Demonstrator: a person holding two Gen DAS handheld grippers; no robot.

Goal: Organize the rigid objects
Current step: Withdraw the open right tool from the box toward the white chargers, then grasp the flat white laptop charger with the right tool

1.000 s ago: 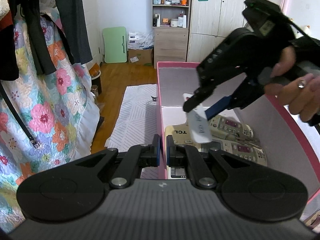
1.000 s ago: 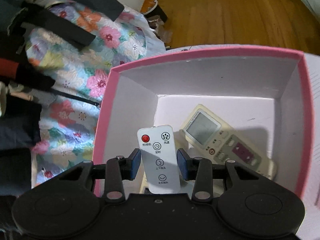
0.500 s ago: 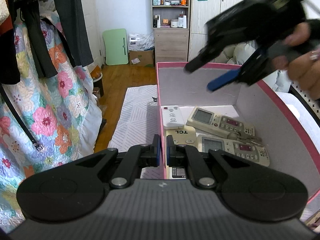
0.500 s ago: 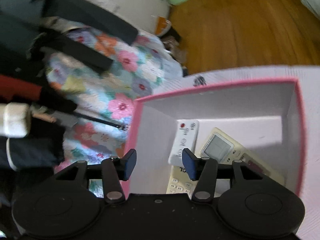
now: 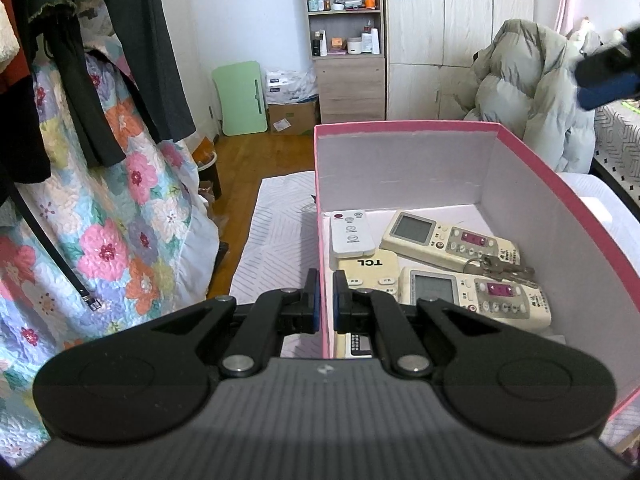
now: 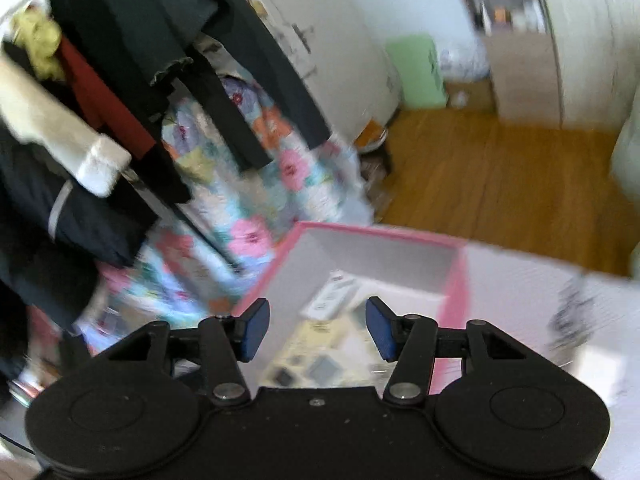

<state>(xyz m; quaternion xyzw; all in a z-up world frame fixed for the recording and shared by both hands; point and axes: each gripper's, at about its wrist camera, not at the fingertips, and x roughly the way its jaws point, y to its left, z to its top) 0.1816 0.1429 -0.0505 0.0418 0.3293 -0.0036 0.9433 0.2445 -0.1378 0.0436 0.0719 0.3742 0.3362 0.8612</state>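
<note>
A pink box (image 5: 400, 126) with pale inner walls holds a small white remote (image 5: 352, 232) at its far left corner. Beside it lie two beige air-conditioner remotes (image 5: 448, 240) (image 5: 472, 294), a cream TCL remote (image 5: 370, 270) and a bunch of keys (image 5: 500, 268). My left gripper (image 5: 326, 304) is shut on the box's left wall near its front. My right gripper (image 6: 316, 328) is open and empty, high above the box (image 6: 452, 280). The white remote (image 6: 334, 296) shows far below it, blurred. In the left wrist view the right gripper (image 5: 604, 76) is a blur at the upper right edge.
Dark clothes and a floral quilt (image 5: 120, 220) hang close on the left. A pale striped mat (image 5: 280, 232) lies beside the box on the wooden floor. A puffy grey coat (image 5: 528, 92) sits behind the box. Shelves and wardrobes (image 5: 344, 40) line the far wall.
My right gripper opened and let go of the white remote, which now lies in the box. It then rose and swung away to the right. The left gripper stayed put.
</note>
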